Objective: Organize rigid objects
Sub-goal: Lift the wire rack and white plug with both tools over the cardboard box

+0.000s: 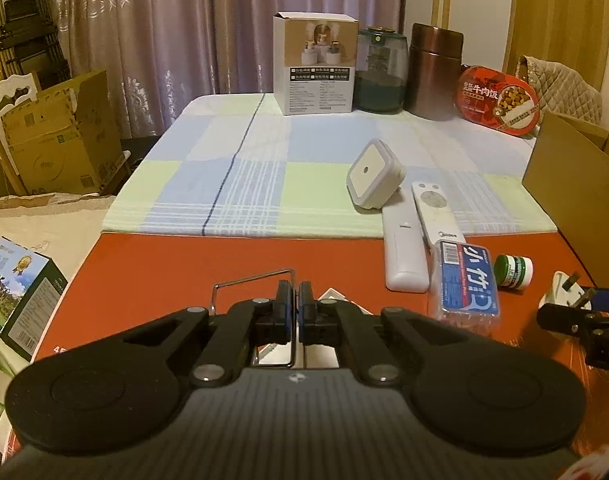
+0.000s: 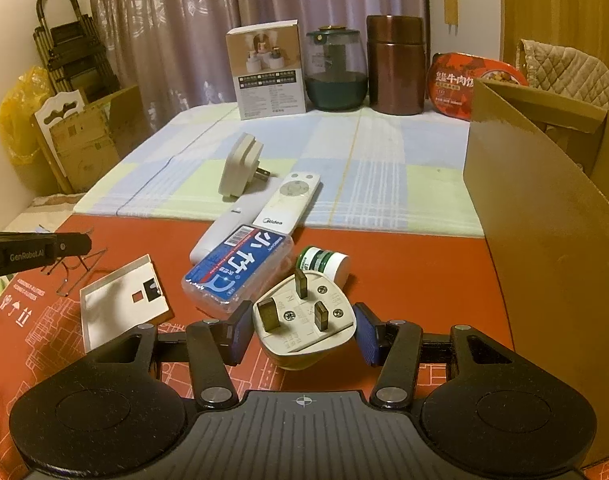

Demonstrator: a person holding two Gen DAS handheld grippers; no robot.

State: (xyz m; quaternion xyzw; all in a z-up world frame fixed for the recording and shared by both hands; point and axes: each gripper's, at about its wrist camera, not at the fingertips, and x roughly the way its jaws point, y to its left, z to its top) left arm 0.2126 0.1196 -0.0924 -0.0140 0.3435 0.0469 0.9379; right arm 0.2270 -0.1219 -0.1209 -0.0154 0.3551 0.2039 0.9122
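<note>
My left gripper (image 1: 295, 294) is shut on the thin wire stand (image 1: 252, 278) of a white square panel (image 2: 120, 300) lying on the red board (image 1: 164, 264); the wire runs up between the pads. From the right wrist view the left gripper (image 2: 70, 245) comes in at the left over the wire stand (image 2: 78, 272). My right gripper (image 2: 302, 314) is shut on a white three-pin plug (image 2: 304, 320), pins facing me, a pad against each side. In the left wrist view the plug (image 1: 564, 286) shows at the far right.
A blue-labelled clear box (image 2: 236, 268), a green-and-white jar (image 2: 324, 264), two white remotes (image 2: 292, 200) and a night-light plug (image 2: 240, 168) lie ahead. An open cardboard box (image 2: 544, 220) stands at right. A carton (image 1: 316, 64), jar and canister line the back.
</note>
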